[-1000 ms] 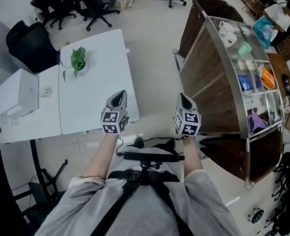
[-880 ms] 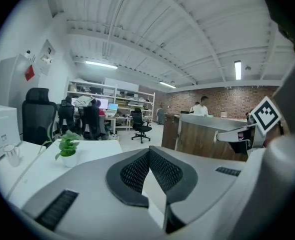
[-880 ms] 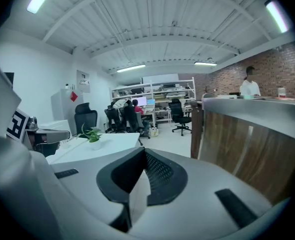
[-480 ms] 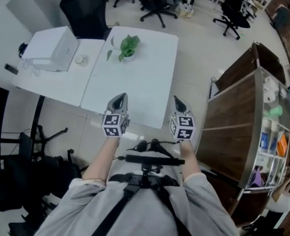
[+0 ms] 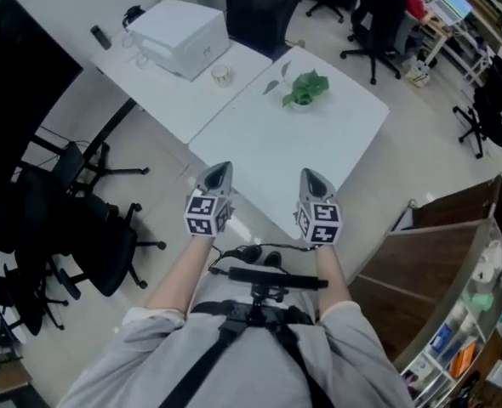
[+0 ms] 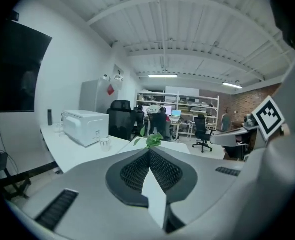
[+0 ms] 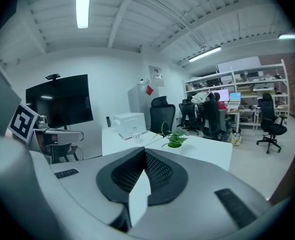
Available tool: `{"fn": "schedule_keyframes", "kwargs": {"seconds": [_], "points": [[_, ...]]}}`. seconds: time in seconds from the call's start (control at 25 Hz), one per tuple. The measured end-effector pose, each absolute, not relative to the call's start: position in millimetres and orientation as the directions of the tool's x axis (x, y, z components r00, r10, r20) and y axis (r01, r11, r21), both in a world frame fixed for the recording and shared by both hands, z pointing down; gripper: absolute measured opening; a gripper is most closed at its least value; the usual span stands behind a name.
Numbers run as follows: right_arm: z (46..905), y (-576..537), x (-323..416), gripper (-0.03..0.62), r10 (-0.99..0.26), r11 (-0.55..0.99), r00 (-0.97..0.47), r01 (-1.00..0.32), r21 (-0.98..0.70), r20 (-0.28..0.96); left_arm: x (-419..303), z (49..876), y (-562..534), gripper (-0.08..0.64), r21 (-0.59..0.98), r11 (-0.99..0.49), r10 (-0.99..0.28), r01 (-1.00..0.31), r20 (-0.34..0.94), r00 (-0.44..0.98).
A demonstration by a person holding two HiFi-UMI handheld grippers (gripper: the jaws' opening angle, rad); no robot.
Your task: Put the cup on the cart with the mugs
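From above, the head view alone takes in the cart (image 5: 452, 272), at the near right corner and well apart from the two white counters (image 5: 285, 147) that stand edge to edge ahead. White mugs (image 5: 490, 264) show small on its top shelf. The cup (image 5: 222, 74) is on the far left counter, just beside a white box (image 5: 179, 34) and left of a potted plant (image 5: 305, 89). Only the two gripper views look level across the room. There the cup stands upright, its long axis vertical and its mouth up, though it is too small to show more. The right gripper view also shows a black screen (image 7: 58, 102) on the left. The left gripper (image 5: 219, 172) and the right gripper (image 5: 311, 178) are held side by side near the person's body, pointing toward the counters. In each gripper's own view the fingers (image 6: 135, 171) are pressed together with nothing between them. A second ago the cart filled the right side of the head view and the counters lay off to the left. Now the counters are straight ahead and the cart has slid to the corner, while both grippers have stayed closed and empty.
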State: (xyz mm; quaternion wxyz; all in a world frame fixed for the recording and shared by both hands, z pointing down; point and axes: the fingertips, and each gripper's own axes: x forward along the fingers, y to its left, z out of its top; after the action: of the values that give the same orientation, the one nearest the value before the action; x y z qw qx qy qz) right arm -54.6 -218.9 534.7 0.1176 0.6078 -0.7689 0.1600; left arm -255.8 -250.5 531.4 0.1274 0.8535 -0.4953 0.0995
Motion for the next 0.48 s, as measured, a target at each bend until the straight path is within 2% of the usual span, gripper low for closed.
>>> {"fn": "schedule_keyframes", "kwargs": {"seconds": [0.24, 0.48], "points": [[528.7, -235.9, -93.4, 0.006, -0.857, 0.345, -0.366, -0.931, -0.121, 0.363, -286.1, 527.8, -245.6, 0.003, 0.127, -0.375, -0.870, -0.918, 0.292, 0.396], [529.0, -252.4, -123.8, 0.006, -0.835, 0.417, -0.431, -0.901, -0.118, 0.343, -306.8, 521.8, -251.3, 0.003, 0.106, -0.337, -0.892, -0.935, 0.283, 0.353]]}}
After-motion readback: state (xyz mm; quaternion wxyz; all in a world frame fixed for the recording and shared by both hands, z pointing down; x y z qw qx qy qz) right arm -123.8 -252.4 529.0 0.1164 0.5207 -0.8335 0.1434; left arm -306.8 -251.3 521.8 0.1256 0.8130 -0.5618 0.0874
